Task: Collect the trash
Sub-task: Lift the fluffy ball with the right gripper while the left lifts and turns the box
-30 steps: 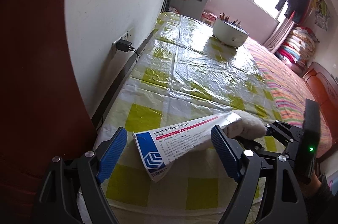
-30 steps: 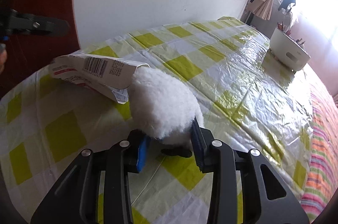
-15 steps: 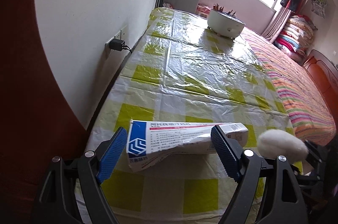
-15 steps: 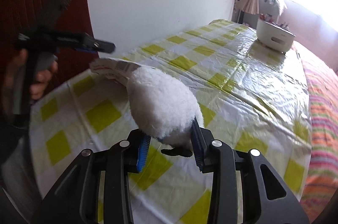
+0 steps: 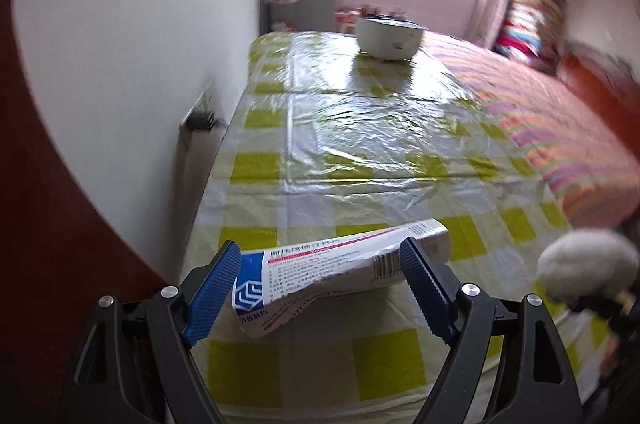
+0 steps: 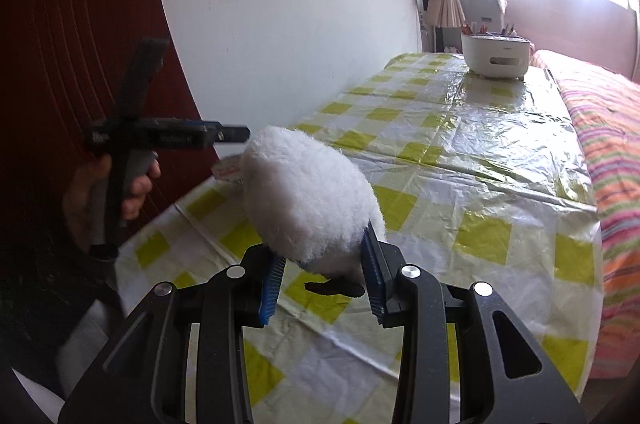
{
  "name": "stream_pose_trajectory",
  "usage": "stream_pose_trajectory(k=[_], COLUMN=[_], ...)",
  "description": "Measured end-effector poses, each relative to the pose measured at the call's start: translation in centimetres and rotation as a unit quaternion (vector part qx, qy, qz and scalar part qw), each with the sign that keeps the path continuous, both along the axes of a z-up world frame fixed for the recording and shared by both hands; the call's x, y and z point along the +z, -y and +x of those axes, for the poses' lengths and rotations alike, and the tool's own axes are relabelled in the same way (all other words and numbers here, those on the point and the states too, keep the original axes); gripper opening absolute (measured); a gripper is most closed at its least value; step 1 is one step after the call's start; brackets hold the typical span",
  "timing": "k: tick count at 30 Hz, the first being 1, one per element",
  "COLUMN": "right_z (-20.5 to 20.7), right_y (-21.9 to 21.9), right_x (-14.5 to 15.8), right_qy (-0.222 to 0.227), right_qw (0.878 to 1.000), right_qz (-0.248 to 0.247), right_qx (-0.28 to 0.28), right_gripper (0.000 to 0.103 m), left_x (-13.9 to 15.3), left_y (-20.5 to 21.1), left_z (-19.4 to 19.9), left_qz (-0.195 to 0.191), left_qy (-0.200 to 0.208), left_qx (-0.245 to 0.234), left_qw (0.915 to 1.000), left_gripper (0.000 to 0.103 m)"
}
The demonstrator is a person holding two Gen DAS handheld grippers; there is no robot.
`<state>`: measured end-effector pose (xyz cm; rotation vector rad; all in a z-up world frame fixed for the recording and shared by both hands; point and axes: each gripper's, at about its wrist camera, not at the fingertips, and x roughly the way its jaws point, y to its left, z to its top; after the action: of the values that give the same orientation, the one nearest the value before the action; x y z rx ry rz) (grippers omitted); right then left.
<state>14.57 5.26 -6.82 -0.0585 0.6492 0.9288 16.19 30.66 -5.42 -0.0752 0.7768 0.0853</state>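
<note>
A crushed white-and-blue medicine box (image 5: 336,270) lies on the yellow-checked table cover, between the wide-open fingers of my left gripper (image 5: 320,276). The fingers do not press it. My right gripper (image 6: 324,278) is shut on a white fluffy ball (image 6: 308,200) and holds it above the table's near end. The ball also shows at the right edge of the left wrist view (image 5: 586,266). The left gripper (image 6: 236,135) shows from the side in the right wrist view, and the ball hides most of the box (image 6: 228,170) there.
A white bowl-shaped container (image 5: 388,38) with pencils stands at the table's far end. A white wall with a plugged socket (image 5: 200,118) runs along the left. A dark red door (image 6: 60,64) is near left. A striped bed (image 5: 540,112) borders the right.
My right gripper has pulled the fluffy ball back and up, away from the box. My left gripper has swung so that the box lies between its open fingers.
</note>
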Motion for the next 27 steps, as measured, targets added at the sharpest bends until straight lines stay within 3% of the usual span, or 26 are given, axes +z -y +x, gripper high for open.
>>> stream_pose_trajectory(k=[6, 13, 18, 27], right_z=[-1.4, -2.1, -2.5, -3.2], right_y=[1.1, 3.1, 4.5, 6.0], right_x=[0.8, 1.2, 2.0, 2.7], right_qy=[-0.006, -0.016, -0.012, -0.009], right_qw=[0.999, 0.997, 0.996, 0.994], right_qz=[0.045, 0.074, 0.087, 0.109], right_qx=[-0.002, 0.002, -0.001, -0.002], right_gripper=[0.034, 0.034, 0.034, 0.034], left_x=[-0.3, -1.3, -2.5, -3.9], left_y=[1.5, 4.0, 5.6, 6.7], left_z=[0.1, 0.9, 2.0, 4.3], left_qz=[0.052, 0.118, 0.166, 0.193], left_qy=[-0.011, -0.042, -0.068, -0.100], left_qx=[-0.071, -0.144, -0.175, -0.196], left_qw=[0.9960, 0.9816, 0.9682, 0.9561], left_gripper=[0.079, 0.079, 0.079, 0.079])
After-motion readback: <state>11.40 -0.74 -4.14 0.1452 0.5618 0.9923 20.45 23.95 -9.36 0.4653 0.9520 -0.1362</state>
